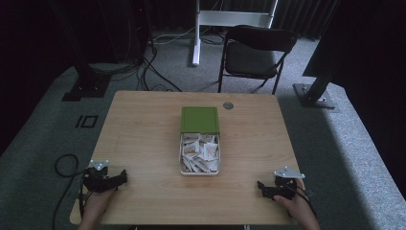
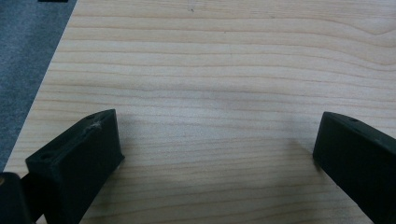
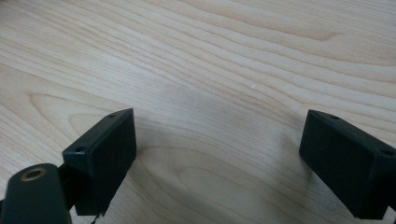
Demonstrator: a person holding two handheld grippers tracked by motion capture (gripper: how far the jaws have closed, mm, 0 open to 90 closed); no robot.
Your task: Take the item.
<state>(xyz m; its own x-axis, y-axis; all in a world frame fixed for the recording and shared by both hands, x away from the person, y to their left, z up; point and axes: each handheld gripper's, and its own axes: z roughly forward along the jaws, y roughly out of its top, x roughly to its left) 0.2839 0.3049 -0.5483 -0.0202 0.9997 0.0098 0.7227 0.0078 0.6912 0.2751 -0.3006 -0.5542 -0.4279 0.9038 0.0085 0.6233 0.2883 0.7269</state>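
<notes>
Tongs rest at both near corners of a pale wooden table [image 1: 143, 129], one pair in each of a person's hands. Left tongs [image 1: 120, 178] lie at about seven o'clock on the tabletop, their black jaws spread wide and pointing toward the middle; the left gripper view looks along those jaws [image 2: 215, 154] onto bare wood grain, nothing between them. Right tongs [image 1: 262, 188] sit at about five o'clock, likewise spread, jaws aimed inward; the right gripper view [image 3: 217, 154] shows the same bare wood in the gap. A grey three-cornered plate tops each tool, and a black cable [image 1: 62, 165] loops off the table's left edge from the left one.

At the centre of the table stands an open white box [image 1: 199, 172], well apart from both pairs of tongs. It is full of small white and orange paper sachets [image 1: 198, 152], heaped loosely. Its green lid [image 1: 200, 119] lies at the box's twelve o'clock end, covering that part or resting against it; which of the two cannot be told from above. A small round grey disc [image 1: 228, 105] is set in the tabletop just beyond the lid, near the far edge.

Past the table, at twelve to one o'clock, a black folding chair [image 1: 256, 52] stands on grey carpet [image 1: 344, 143], with a white metal stand [image 1: 225, 19] behind it and dark cables [image 1: 148, 72] trailing across the floor at eleven o'clock.
</notes>
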